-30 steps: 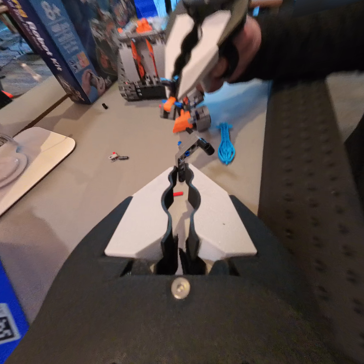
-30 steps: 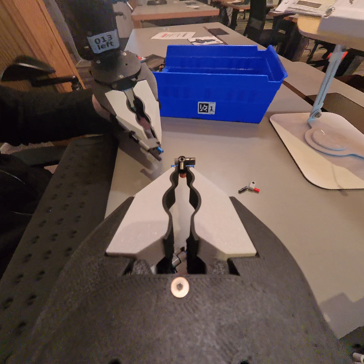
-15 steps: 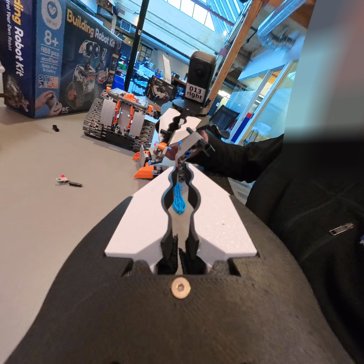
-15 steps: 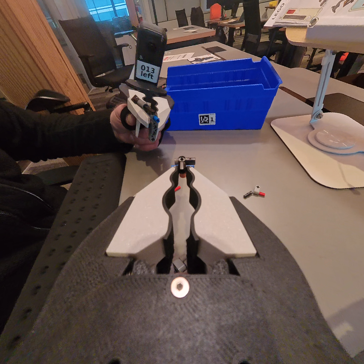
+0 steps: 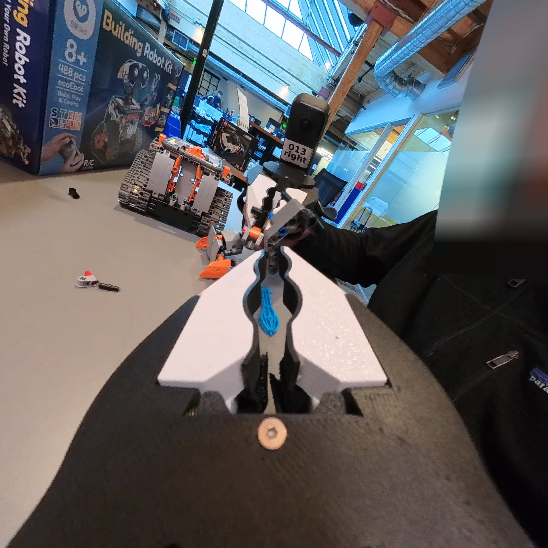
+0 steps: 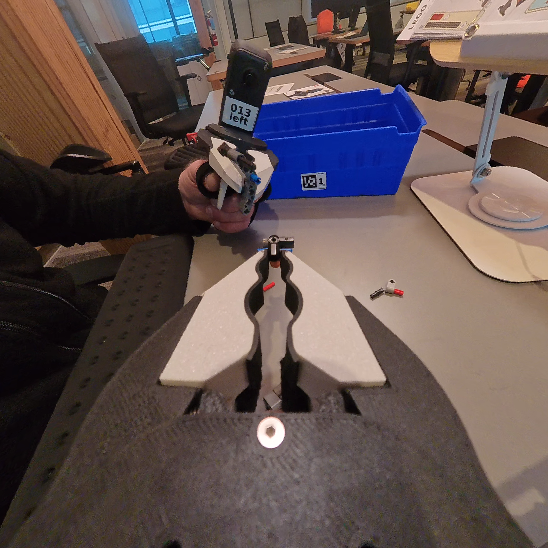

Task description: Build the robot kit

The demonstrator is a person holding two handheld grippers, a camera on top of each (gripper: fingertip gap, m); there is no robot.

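My left gripper [image 5: 271, 258] is shut on a grey angled beam [image 5: 289, 222] with a blue pin and black pins, held up above the grey table [image 5: 74, 326]. My right gripper [image 6: 274, 255] is shut on a small black and grey connector piece [image 6: 278, 243] with blue pins and an orange part under it. The two grippers face each other a short way apart. The right gripper also shows in the left wrist view [image 5: 261, 219], and the left gripper in the right wrist view [image 6: 237, 189], gripped by a hand [image 6: 207, 201].
A tracked grey and orange model [image 5: 178, 186], loose orange parts [image 5: 216, 267], a blue flat piece [image 5: 268, 314] and a kit box [image 5: 74, 83] are on the table. A blue bin [image 6: 335, 142], a white stand base [image 6: 489, 213], a red pin [image 6: 269, 286], a white-red piece [image 6: 391, 289] and a black perforated pad [image 6: 127, 296] lie around. Some 7 cm of space lies between my two pairs of fingers.
My left gripper has lifted the grey beam off the table and tilted up to face the right gripper. The right gripper still holds its piece, and the two have come closer.
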